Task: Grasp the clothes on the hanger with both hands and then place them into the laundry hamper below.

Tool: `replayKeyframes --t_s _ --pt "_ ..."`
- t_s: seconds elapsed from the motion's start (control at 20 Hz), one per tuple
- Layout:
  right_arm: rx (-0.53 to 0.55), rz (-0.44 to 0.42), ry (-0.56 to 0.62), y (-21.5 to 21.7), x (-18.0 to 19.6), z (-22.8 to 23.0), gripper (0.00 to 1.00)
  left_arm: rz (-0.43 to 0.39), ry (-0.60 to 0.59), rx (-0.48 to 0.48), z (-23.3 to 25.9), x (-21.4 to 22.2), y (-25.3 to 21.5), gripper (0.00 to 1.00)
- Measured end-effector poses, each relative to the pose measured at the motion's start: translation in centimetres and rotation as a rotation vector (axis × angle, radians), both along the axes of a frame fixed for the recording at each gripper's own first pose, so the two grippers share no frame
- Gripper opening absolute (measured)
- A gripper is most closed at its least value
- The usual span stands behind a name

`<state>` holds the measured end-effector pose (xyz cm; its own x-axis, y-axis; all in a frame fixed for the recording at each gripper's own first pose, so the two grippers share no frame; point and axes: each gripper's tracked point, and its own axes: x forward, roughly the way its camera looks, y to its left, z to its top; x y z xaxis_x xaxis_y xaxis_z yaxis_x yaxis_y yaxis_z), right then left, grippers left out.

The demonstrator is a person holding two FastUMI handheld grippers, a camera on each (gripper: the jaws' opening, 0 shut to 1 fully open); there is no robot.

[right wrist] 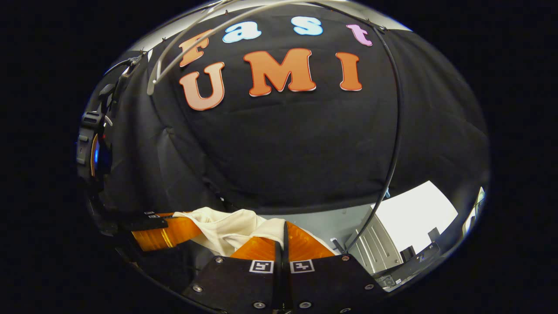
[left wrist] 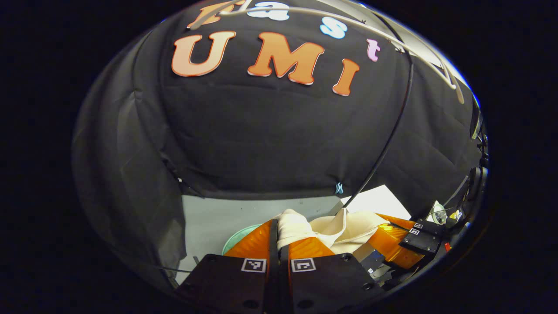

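In the left gripper view, we see our left gripper with its jaws pressed together on a bunched fold of the cream garment, which stretches across to the right gripper at the far side. We judge that holding it at two ends keeps the cloth spread and off the floor while it is carried down. A pale green rim, perhaps the hamper, peeks out behind our fingers; we cannot tell for sure.

In the right gripper view, the right gripper is likewise clamped on the garment, whose cloth sags toward the left gripper. The pinch itself is hidden between the fingers. A white hanger rail curves overhead, bare here.
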<state>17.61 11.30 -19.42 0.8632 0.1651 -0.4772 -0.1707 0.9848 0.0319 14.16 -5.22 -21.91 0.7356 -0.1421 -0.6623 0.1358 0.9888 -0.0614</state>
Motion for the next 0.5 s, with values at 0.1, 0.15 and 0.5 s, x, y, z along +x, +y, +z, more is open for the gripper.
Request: replayKeyframes --t_s 0.1,0.15,0.5 --pt "-0.016 -0.002 0.049 -0.1 0.0 -2.4 0.0 0.013 0.054 -0.003 -2.0 -0.7 0.6 0.07" --pt "-0.026 -0.004 0.071 -0.4 0.2 -3.7 0.0 0.016 0.082 -0.003 -3.3 -0.6 0.8 0.07" --pt "-0.02 -0.034 0.251 -0.6 -0.5 -10.7 0.05 0.077 0.297 0.013 -9.8 -2.4 3.2 0.08"
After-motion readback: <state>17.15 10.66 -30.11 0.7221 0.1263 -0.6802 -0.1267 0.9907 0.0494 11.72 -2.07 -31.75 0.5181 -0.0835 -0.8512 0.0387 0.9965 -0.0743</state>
